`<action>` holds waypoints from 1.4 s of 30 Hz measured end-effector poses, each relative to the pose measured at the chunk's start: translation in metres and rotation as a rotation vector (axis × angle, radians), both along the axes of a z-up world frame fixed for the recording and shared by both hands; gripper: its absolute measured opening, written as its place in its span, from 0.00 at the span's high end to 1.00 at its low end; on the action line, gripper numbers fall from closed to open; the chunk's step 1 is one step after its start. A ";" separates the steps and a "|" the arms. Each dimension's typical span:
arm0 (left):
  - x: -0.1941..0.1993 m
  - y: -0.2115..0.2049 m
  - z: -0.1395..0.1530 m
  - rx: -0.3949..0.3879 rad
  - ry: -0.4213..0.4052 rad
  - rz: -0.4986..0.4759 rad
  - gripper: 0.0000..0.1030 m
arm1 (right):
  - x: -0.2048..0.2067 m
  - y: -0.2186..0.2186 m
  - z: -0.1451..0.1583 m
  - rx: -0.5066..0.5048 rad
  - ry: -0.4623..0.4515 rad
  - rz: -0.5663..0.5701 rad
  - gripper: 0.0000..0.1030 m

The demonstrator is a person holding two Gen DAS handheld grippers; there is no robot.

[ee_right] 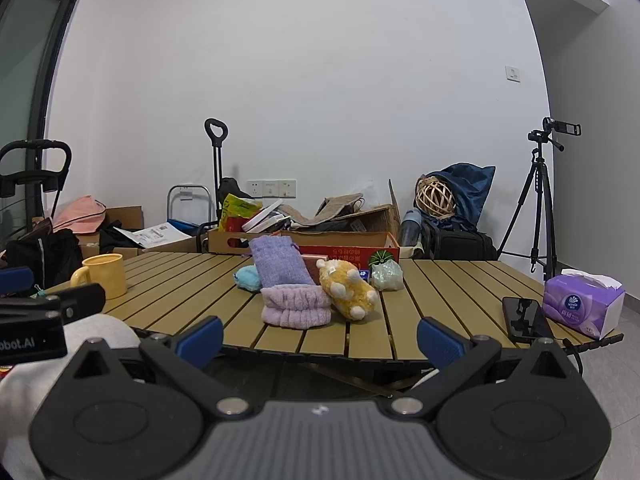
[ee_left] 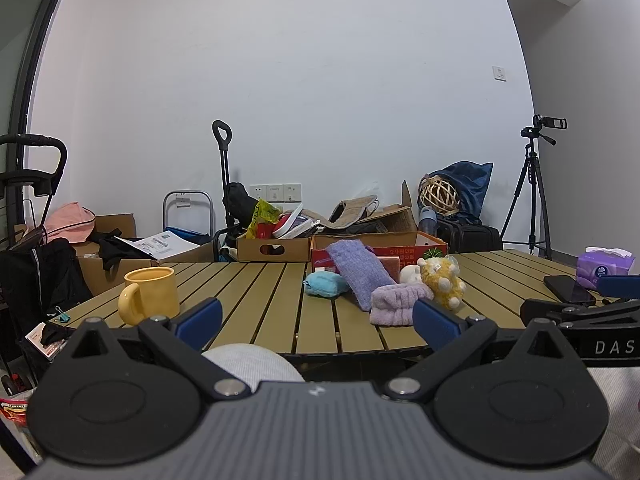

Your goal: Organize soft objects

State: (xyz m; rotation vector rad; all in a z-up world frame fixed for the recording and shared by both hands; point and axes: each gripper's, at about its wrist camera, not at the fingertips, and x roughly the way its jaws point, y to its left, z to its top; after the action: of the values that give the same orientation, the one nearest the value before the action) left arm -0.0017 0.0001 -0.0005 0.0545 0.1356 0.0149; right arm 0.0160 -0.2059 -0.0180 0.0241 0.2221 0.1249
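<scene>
Beyond both grippers, mid-table (ee_right: 192,292): lilac headband (ee_right: 297,309) touching yellow plush toy (ee_right: 349,285), purple pouch (ee_right: 280,264) and blue puff (ee_right: 248,278) behind. Left gripper (ee_left: 318,320) and right gripper (ee_right: 320,338) hang at the near edge, jaws wide and empty, well short of the pile.

White walls (ee_left: 320,80), slatted wooden table (ee_left: 256,304), tripod (ee_right: 536,208) in corner, cluttered boxes (ee_left: 272,249).
</scene>
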 end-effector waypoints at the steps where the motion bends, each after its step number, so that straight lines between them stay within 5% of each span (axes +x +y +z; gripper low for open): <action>1: 0.000 0.000 0.000 0.000 0.000 0.000 0.00 | 0.000 0.000 0.000 0.000 0.000 0.000 0.00; 16: 0.014 0.004 0.004 -0.044 0.037 0.016 0.00 | 0.009 -0.006 0.004 0.015 0.014 -0.010 0.00; 26: 0.116 0.006 0.023 -0.177 0.150 -0.050 0.00 | 0.112 -0.032 0.018 0.159 0.149 -0.003 0.00; 33: 0.230 -0.001 0.015 -0.249 0.323 -0.045 0.02 | 0.213 -0.030 0.011 0.263 0.252 0.083 0.31; 37: 0.290 0.003 0.001 -0.328 0.488 0.029 0.18 | 0.277 -0.016 -0.005 0.301 0.372 0.142 0.58; 39: 0.318 0.006 -0.003 -0.382 0.574 0.070 0.21 | 0.302 -0.012 -0.009 0.302 0.379 0.142 0.62; 42: 0.341 0.010 -0.006 -0.441 0.593 0.057 0.21 | 0.331 -0.011 -0.008 0.254 0.315 0.057 0.62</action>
State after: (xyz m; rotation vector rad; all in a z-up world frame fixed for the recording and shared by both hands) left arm 0.3398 0.0103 -0.0066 -0.3894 0.7293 0.0254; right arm 0.3470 -0.2170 -0.0258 0.2916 0.5210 0.2052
